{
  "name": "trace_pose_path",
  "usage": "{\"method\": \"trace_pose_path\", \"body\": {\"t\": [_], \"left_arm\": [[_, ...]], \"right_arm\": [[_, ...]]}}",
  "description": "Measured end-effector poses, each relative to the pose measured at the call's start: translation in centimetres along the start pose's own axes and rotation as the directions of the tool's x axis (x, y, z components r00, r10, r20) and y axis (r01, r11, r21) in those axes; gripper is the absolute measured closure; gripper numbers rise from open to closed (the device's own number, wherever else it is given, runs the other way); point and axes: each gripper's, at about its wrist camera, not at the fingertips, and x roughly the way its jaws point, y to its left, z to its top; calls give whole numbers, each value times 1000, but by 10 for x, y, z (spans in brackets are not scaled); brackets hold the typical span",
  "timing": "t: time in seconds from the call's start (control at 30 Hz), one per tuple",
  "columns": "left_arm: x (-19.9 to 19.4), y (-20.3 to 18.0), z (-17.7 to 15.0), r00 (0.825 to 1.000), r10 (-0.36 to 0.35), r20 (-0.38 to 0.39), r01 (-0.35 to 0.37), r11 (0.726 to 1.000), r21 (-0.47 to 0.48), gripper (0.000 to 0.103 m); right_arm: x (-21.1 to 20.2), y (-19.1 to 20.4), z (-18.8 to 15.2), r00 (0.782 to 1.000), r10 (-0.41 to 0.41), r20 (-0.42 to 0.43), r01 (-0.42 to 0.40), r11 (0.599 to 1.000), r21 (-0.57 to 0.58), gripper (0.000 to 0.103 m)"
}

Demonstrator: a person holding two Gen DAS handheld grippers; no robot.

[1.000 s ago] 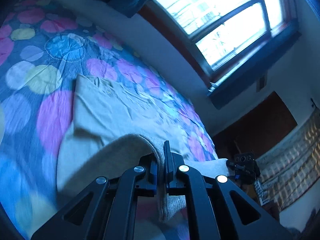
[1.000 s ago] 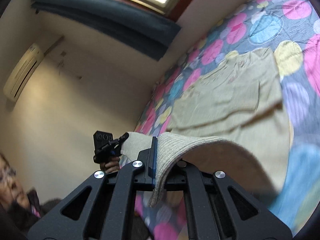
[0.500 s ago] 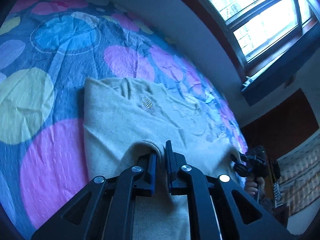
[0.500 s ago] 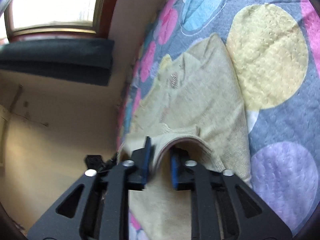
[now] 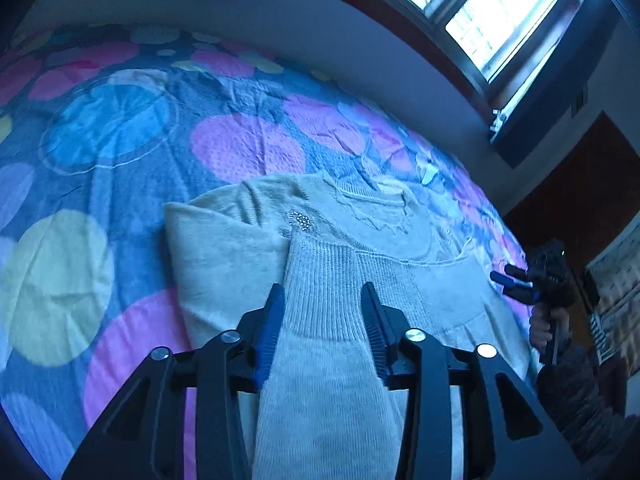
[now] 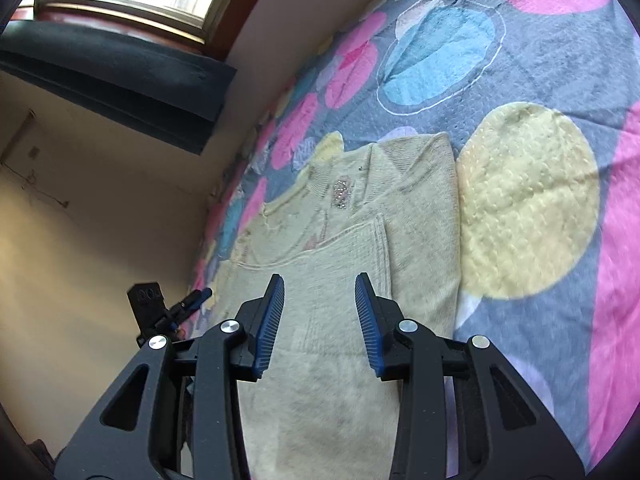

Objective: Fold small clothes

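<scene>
A small cream knitted sweater point(image 5: 240, 256) lies on the bed, its bottom part folded up over the chest; the ribbed hem point(image 5: 328, 280) lies just below the sequin patch point(image 5: 299, 221). My left gripper point(image 5: 323, 300) is open, its jaws either side of the folded hem, holding nothing. In the right wrist view the same sweater point(image 6: 424, 216) shows with the folded layer point(image 6: 320, 276) on top. My right gripper point(image 6: 320, 292) is open just above that layer. Each gripper shows small in the other's view: the right one point(image 5: 516, 286), the left one point(image 6: 192, 300).
The bedspread point(image 5: 120, 128) is grey-blue with big pink, blue and yellow circles point(image 6: 528, 200). A wall and window point(image 5: 500, 12) run along the far side of the bed. A dark window ledge point(image 6: 120, 80) shows in the right wrist view.
Both grippers have carried the hem forward over the sweater, laid it down and opened. The fabric now lies flat instead of arching from the jaws.
</scene>
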Motion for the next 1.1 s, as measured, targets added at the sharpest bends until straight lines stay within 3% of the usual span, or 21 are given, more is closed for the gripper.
{"method": "trace_pose_path", "body": {"t": [0.07,0.33,0.63,0.8,0.9,1.03,1.1], "left_arm": [[7,-1,4,1000,22,-17,-22,1000,18,53],[29,4,12,995,51,-85,-48,998,37,53],[45,8,18,995,2,-98,-2,1000,-5,53],[50,8,19,995,0,-100,-1,1000,-8,53],[54,3,18,994,39,-100,-37,999,21,60],[55,-3,16,989,111,-96,-104,992,73,80],[55,-5,14,987,135,-93,-127,988,87,90]], "right_arm": [[7,0,3,1000,-24,-16,24,1000,-15,67],[13,-6,9,999,-33,-16,33,999,-22,66],[9,-19,15,999,-41,5,41,999,4,62],[21,-12,17,997,-77,-16,77,996,-48,63],[30,-5,18,993,-114,-32,111,989,-95,78],[35,2,16,983,-183,-22,178,972,-151,98],[33,6,14,979,-204,0,201,965,-167,98]]}}
